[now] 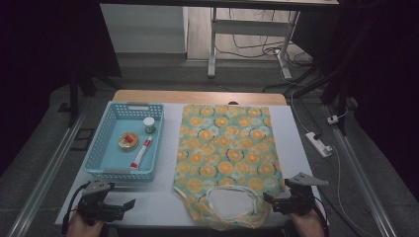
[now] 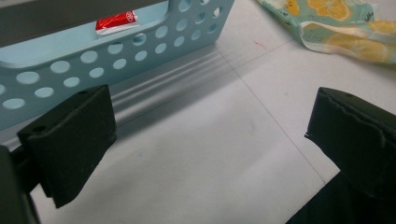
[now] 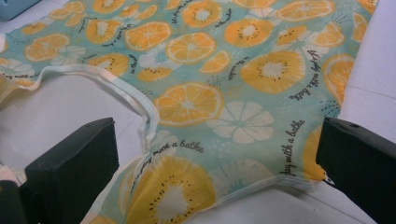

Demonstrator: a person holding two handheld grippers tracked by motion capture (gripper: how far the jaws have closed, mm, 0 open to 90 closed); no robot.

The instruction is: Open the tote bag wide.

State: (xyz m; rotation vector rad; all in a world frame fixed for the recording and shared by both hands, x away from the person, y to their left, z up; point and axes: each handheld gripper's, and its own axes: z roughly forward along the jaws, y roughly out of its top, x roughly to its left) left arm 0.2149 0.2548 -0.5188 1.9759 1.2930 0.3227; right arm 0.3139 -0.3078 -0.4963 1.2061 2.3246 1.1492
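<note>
One basket (image 1: pixel 101 148) holding three items and one orange-print bag (image 1: pixel 225 148) are seen on the worktop (image 1: pixel 158 202); both the left claw (image 1: pixel 121 207) and right claw (image 1: pixel 271 200) are held wide, empty.

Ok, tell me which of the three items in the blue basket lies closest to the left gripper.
The red-and-white tube: it lies along the basket's near right side, closest to the left gripper. The round tin and small jar sit farther back.

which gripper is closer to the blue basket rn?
Left. The left gripper sits just off the near wall of the blue basket; the right gripper is across the table at the fruit-print bag.
</note>
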